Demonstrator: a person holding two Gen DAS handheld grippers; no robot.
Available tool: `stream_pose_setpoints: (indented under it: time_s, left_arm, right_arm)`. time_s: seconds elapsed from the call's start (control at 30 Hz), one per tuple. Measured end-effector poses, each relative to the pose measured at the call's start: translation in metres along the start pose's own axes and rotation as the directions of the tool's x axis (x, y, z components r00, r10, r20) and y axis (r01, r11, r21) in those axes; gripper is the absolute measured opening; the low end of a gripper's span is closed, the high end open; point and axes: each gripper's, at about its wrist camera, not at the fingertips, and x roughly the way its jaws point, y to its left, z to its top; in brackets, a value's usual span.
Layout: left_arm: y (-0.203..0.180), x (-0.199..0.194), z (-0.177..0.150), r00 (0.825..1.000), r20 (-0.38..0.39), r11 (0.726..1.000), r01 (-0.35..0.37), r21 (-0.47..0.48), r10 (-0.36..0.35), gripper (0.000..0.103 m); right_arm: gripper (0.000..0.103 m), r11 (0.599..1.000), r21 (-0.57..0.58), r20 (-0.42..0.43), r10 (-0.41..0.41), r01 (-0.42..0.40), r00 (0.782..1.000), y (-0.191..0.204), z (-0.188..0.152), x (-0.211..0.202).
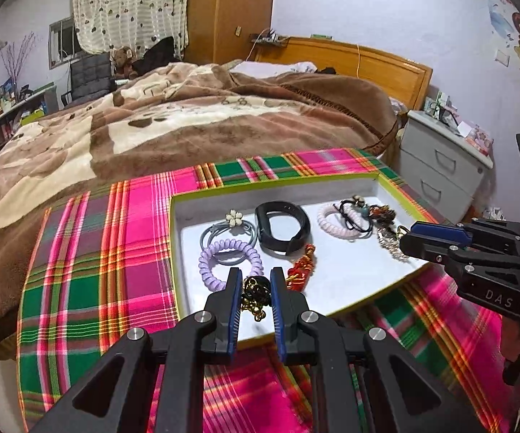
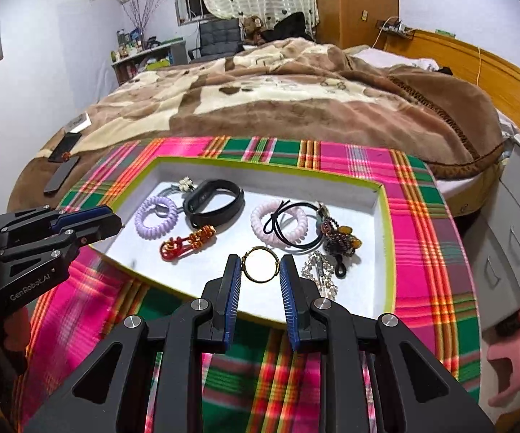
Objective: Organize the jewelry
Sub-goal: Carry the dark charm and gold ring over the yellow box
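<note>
A white tray with a lime rim (image 1: 332, 180) (image 2: 267, 164) lies on a plaid cloth. It holds a purple coil tie (image 1: 229, 263) (image 2: 156, 216), a black wristband (image 1: 281, 229) (image 2: 213, 200), a red-orange knot charm (image 1: 301, 267) (image 2: 188, 243), a pink coil tie (image 1: 343, 222) (image 2: 278, 223) and dark bead pieces (image 2: 339, 240). My left gripper (image 1: 256, 278) is shut on a black and gold chain piece (image 1: 256, 292) over the tray's near edge. My right gripper (image 2: 260, 267) holds a gold ring (image 2: 260, 264) between its fingers, low over the tray.
The plaid cloth (image 1: 115, 252) covers the bed's near end. A brown blanket (image 1: 188, 122) lies behind it. A grey nightstand (image 1: 444, 166) stands to the right. Two phones (image 2: 61, 166) lie on the blanket to the left.
</note>
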Motion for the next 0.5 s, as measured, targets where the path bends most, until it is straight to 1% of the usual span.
stream_pose_setpoints:
  time_s: [0.3, 0.5]
  left_arm:
    - [0.000, 0.030, -0.003, 0.997, -0.079, 1.000, -0.003, 0.020, 0.005, 0.016]
    - [0.000, 0.039, -0.004, 0.995, -0.103, 1.000, 0.005, 0.022, -0.002, 0.016]
  right_arm:
    - [0.023, 1.000, 0.008, -0.085, -0.003, 0.004, 0.996, -0.008, -0.004, 0.035]
    - [0.023, 1.000, 0.011, -0.097, -0.002, 0.003, 0.995, -0.011, -0.003, 0.042]
